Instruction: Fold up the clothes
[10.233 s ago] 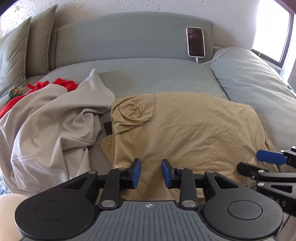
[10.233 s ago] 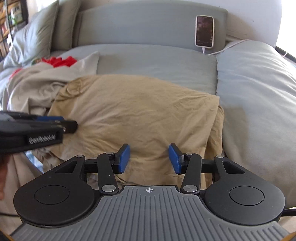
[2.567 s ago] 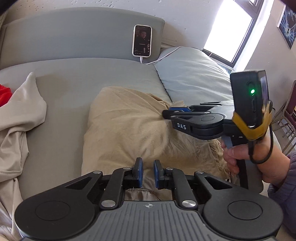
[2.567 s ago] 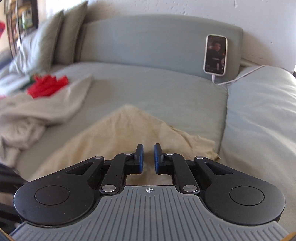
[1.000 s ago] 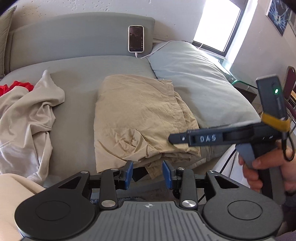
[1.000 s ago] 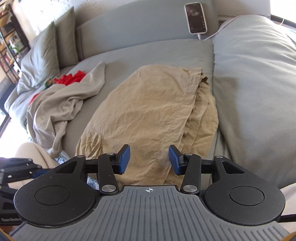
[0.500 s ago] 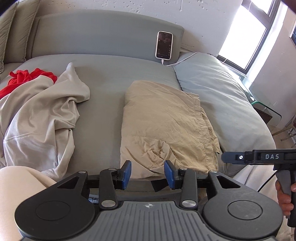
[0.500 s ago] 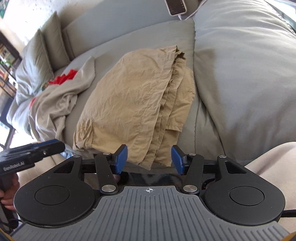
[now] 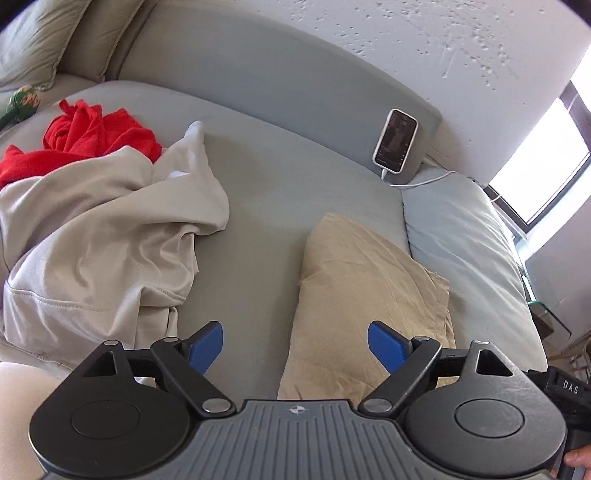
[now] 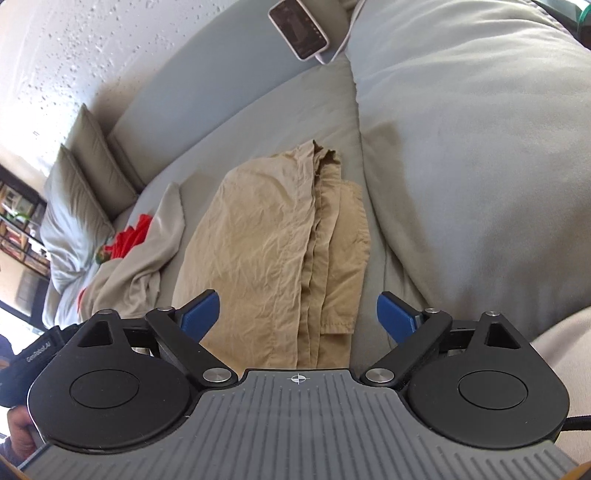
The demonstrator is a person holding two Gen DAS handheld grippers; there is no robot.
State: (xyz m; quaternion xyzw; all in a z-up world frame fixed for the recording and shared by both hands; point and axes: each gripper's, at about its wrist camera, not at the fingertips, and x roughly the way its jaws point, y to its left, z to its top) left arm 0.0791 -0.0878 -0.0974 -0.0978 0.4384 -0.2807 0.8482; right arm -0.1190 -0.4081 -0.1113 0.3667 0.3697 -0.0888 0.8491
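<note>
A tan garment (image 9: 365,291) (image 10: 273,251) lies folded in a long narrow stack on the grey bed, its layered edges on the right side. My left gripper (image 9: 295,347) hovers over its near left edge, jaws opening wide, nothing gripped between the blue pads. My right gripper (image 10: 297,317) hangs above the stack's near end, jaws also opening, with the cloth below them and untouched. A crumpled beige garment (image 9: 96,251) (image 10: 147,258) lies to the left, and a red garment (image 9: 85,136) (image 10: 129,236) sits behind it.
A phone (image 9: 395,142) (image 10: 298,27) on a white cable leans against the grey headboard (image 9: 258,77). A puffy grey duvet (image 10: 480,147) (image 9: 465,240) fills the right side. Pillows (image 10: 74,192) stand at the far left. A hand (image 10: 18,428) holds the other gripper's handle.
Both grippers' jaws have spread much wider. Both views have rolled and drawn in over the near end of the tan stack, and the right gripper has slipped to the left view's lower right corner.
</note>
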